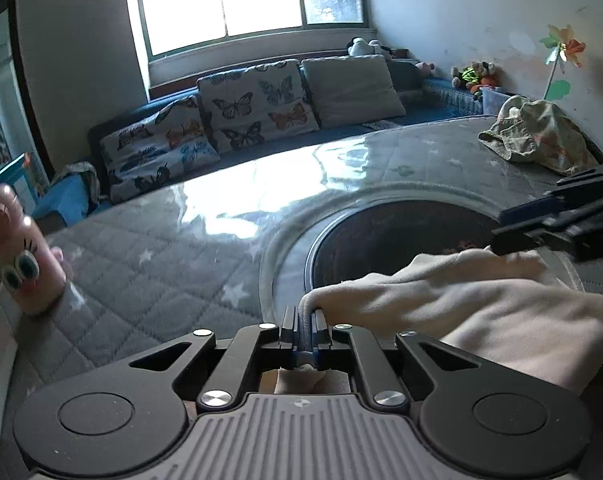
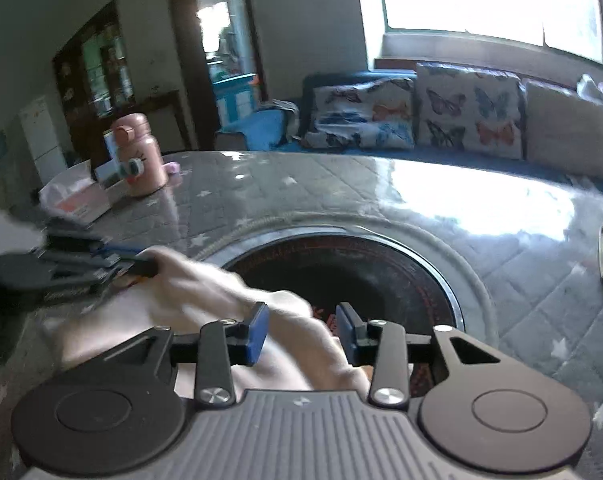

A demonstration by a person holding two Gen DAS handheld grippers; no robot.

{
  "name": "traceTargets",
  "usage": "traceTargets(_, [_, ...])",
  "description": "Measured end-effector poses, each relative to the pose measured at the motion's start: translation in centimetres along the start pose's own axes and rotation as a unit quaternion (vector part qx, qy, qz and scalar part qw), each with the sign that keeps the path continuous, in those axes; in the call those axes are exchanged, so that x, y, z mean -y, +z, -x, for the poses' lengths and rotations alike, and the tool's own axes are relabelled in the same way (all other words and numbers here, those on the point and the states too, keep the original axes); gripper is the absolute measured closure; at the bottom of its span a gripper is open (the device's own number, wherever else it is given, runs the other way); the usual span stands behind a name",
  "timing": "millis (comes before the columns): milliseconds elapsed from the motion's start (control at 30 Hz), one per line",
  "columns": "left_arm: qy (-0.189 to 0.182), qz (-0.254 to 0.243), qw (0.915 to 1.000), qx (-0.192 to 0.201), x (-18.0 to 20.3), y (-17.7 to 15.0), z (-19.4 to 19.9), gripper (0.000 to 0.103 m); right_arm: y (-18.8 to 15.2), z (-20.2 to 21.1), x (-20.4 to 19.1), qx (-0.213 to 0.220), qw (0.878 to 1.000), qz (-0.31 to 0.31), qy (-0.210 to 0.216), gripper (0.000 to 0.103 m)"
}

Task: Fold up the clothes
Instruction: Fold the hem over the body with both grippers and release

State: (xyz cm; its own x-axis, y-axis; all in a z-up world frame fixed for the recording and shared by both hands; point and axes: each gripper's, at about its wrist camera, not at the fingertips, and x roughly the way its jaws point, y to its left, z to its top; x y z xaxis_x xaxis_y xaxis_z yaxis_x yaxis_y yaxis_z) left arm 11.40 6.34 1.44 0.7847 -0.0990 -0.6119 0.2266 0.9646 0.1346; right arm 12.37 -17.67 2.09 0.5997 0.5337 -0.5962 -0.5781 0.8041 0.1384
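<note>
Grey quilted star-print table [image 1: 149, 264] before a butterfly-cushioned sofa [image 1: 261, 108]; left claw [image 1: 305, 320] pinching cream cloth [image 1: 481, 304], right claw [image 2: 301, 332] spread.

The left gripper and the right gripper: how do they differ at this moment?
The left gripper is shut and pinches an edge of the cream cloth; the right gripper is open, its blue pads apart, and grips nothing. The cloth runs between the left gripper's fingers, but only lies under the right gripper's. Both hang over the quilted grey table, near its dark round inset.
</note>
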Motion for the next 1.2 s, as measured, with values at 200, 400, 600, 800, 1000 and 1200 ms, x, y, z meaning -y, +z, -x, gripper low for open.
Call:
traceTargets(200, [0.028,0.032,0.9989,-0.017,-1.4,0.2,-1.4,0.092,-1.5,-0.4,0.3,-0.032,0.999,-0.013,0.014,0.066])
traceTargets(400, [0.027,0.056,0.9981,0.003,-2.4,0.0,0.8,0.092,-1.6,-0.6,1.9,-0.032,0.998,-0.052,0.005,0.072])
traceTargets(600, [-0.028,0.049,0.9984,0.008,-0.5,-0.1,1.9,0.091,-0.7,-1.3,1.5,-0.033,0.998,-0.046,0.011,0.085])
traceTargets(800, [-0.018,0.054,0.9984,-0.003,-0.6,-1.0,2.0,0.083,-0.5,-2.7,1.1,-0.044,0.999,-0.027,-0.015,0.084])
traceTargets(1000, [-0.012,0.063,0.9978,0.015,-2.3,-3.6,6.1,0.068,-0.6,1.3,1.0,-0.027,0.999,-0.019,-0.004,0.082])
traceTargets(1200, [-0.024,0.057,0.9980,0.013,-1.6,-7.3,9.7,0.062,-3.1,6.1,0.2,-0.027,1.000,-0.006,0.010,0.071])
